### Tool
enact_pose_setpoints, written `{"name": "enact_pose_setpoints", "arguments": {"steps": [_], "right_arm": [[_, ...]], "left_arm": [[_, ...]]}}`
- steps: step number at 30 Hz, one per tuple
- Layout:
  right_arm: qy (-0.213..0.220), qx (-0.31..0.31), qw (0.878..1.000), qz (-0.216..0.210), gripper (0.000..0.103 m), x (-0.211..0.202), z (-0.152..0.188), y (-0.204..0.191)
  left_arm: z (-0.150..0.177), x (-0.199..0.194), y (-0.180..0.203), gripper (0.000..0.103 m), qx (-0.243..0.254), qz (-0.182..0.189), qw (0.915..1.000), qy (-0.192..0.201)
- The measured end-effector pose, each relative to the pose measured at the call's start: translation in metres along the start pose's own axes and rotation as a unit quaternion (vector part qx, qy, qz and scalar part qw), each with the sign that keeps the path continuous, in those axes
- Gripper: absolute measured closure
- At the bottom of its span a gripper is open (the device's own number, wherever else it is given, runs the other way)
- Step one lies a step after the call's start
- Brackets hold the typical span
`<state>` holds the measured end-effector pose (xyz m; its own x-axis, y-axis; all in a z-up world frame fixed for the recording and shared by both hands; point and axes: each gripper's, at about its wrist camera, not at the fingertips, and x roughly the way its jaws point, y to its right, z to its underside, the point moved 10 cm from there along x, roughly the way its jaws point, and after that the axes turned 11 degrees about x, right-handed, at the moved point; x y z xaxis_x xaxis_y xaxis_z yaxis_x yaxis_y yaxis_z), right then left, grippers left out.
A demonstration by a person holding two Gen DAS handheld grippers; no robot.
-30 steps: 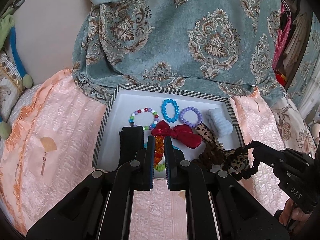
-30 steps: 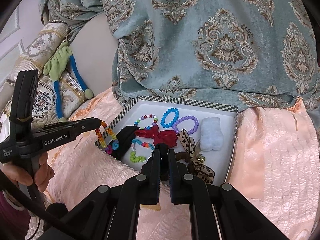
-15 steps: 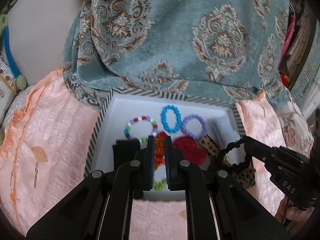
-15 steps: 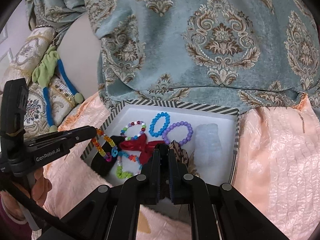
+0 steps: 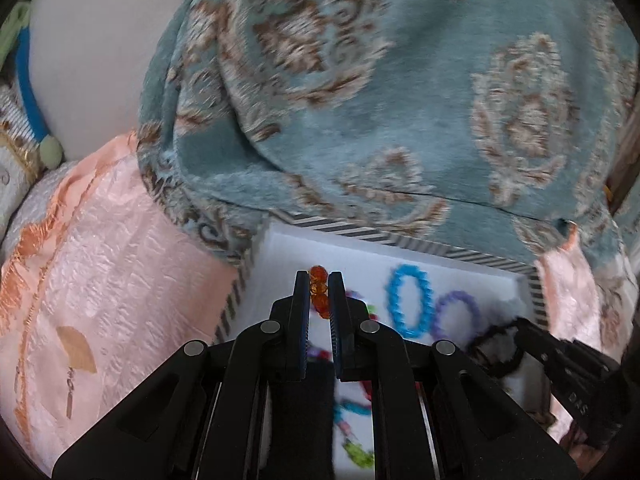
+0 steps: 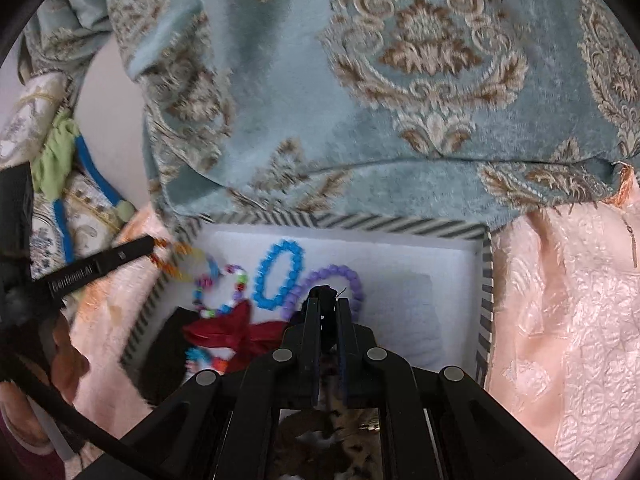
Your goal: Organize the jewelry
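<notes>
A white tray with a striped rim (image 5: 376, 236) (image 6: 400, 224) lies on the pink bedspread. In it are a blue bead bracelet (image 5: 410, 300) (image 6: 278, 276), a purple bead bracelet (image 5: 458, 314) (image 6: 344, 276), a multicolour bead bracelet (image 6: 222, 292), a red bow (image 6: 232, 330) and a pale fluffy scrunchie (image 6: 408, 312). My left gripper (image 5: 319, 280) is shut on an orange and multicolour bead bracelet (image 5: 319, 292) (image 6: 180, 258), over the tray's left part. My right gripper (image 6: 327, 304) is shut on a black beaded hair tie (image 6: 326, 294) (image 5: 496, 344), over the tray's middle.
A teal patterned blanket (image 5: 400, 100) (image 6: 400, 80) overhangs the tray's far rim. The pink quilted bedspread (image 5: 100, 280) (image 6: 568, 320) surrounds the tray. Cushions with blue and green cords (image 6: 68, 168) lie at far left. A leopard-print scrunchie (image 6: 344, 436) sits under my right gripper.
Both grippers have moved forward over the tray, each carrying its piece. The left one has lifted the orange bracelet toward the tray's far left; the right one has advanced toward the purple bracelet.
</notes>
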<state>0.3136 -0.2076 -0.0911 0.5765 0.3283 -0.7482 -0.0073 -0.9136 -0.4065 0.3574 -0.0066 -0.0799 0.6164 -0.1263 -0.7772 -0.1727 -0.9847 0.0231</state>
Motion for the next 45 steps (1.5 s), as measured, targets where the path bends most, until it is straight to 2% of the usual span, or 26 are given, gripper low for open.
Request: {"name": "enact_pose_setpoints", "arguments": {"steps": [5, 12, 14, 16, 17, 18, 26, 29, 33, 45], "right_arm": [[-0.013, -0.008, 1.000, 0.021, 0.097, 0.016, 0.009, 0.015], [-0.021, -0.017, 0.999, 0.038, 0.096, 0.020, 0.016, 0.019], [-0.021, -0.022, 0.999, 0.043, 0.092, 0.017, 0.018, 0.019], [-0.020, -0.023, 0.999, 0.039, 0.079, 0.012, 0.022, 0.018], [-0.018, -0.022, 0.999, 0.037, 0.071, 0.010, 0.024, 0.018], [-0.016, -0.022, 0.999, 0.034, 0.071, 0.007, 0.025, 0.017], [-0.002, -0.025, 0.999, 0.033, 0.071, -0.015, 0.038, 0.012], [0.008, -0.026, 0.999, 0.032, 0.065, -0.026, 0.044, 0.006], [0.016, -0.029, 0.999, 0.035, 0.064, -0.038, 0.053, 0.000], [0.052, -0.017, 0.997, 0.050, 0.063, -0.077, 0.073, -0.012]], "left_arm": [[0.016, 0.023, -0.018, 0.095, -0.020, -0.011, 0.9994, -0.025], [0.030, 0.024, -0.014, 0.094, -0.020, -0.003, 0.9992, -0.036], [0.032, 0.022, -0.013, 0.084, -0.015, -0.007, 0.9992, -0.038], [0.036, 0.019, -0.011, 0.052, -0.013, -0.004, 0.9992, -0.038], [0.038, 0.018, -0.011, 0.048, -0.015, -0.001, 0.9992, -0.036], [0.038, 0.016, -0.010, 0.046, -0.017, 0.000, 0.9992, -0.035], [0.052, -0.008, -0.002, 0.046, -0.014, -0.002, 0.9993, -0.033], [0.058, -0.020, 0.003, 0.046, -0.015, -0.009, 0.9995, -0.028], [0.068, -0.035, 0.013, 0.046, -0.005, -0.015, 0.9996, -0.022], [0.088, -0.088, 0.044, 0.046, 0.028, -0.035, 0.9989, 0.015]]}}
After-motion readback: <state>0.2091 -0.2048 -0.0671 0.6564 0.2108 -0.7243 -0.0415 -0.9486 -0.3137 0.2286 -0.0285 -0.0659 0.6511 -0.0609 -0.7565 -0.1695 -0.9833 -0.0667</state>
